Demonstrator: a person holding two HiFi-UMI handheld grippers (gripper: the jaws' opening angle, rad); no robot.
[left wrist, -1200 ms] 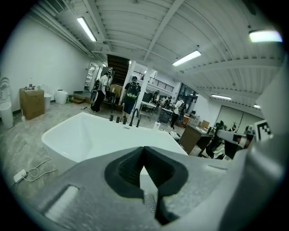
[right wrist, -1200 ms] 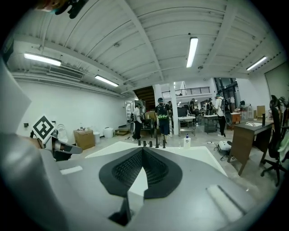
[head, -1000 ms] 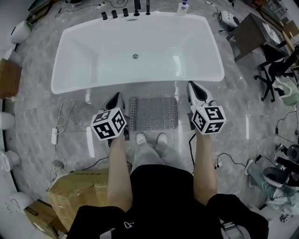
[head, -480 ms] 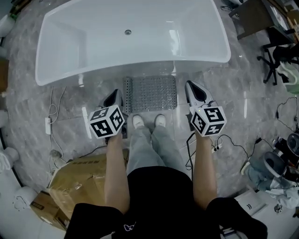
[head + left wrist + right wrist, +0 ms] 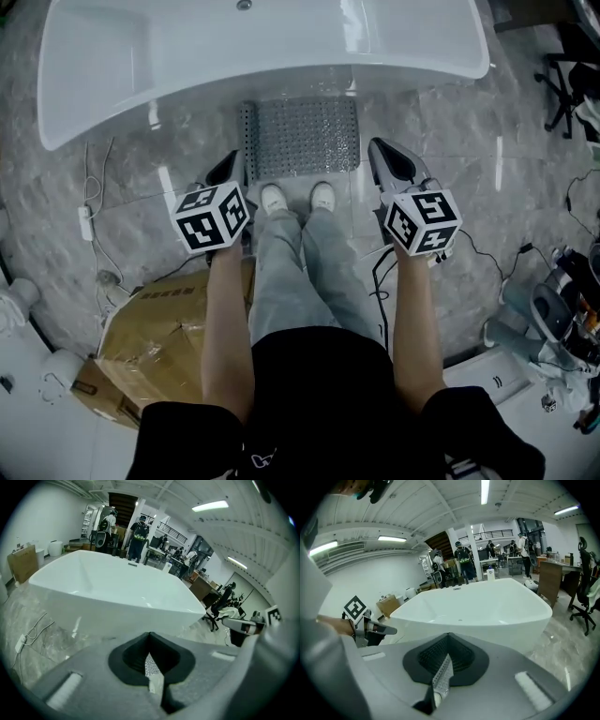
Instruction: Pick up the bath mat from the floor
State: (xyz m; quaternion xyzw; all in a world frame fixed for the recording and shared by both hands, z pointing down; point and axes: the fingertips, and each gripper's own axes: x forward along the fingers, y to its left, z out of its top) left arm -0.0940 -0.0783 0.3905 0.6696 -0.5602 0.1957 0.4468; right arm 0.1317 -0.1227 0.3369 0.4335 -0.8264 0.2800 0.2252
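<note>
Counted one tub (image 5: 262, 47), one mat (image 5: 305, 139), two shoes (image 5: 274, 198) mid-frame. Two grippers: left gripper (image 5: 232, 161), right gripper (image 5: 378, 150). One box (image 5: 159, 337) sat lower left.

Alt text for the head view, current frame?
Looking down at a person standing at a grey perforated bath mat lying flat on a marble floor beside a white bathtub. The left gripper and right gripper, both shut, flank the mat's near edge.

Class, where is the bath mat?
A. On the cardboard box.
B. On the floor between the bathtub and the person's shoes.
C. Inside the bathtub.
B: the bath mat lies flat on the floor, bathtub beyond it, shoes at its near edge.
</note>
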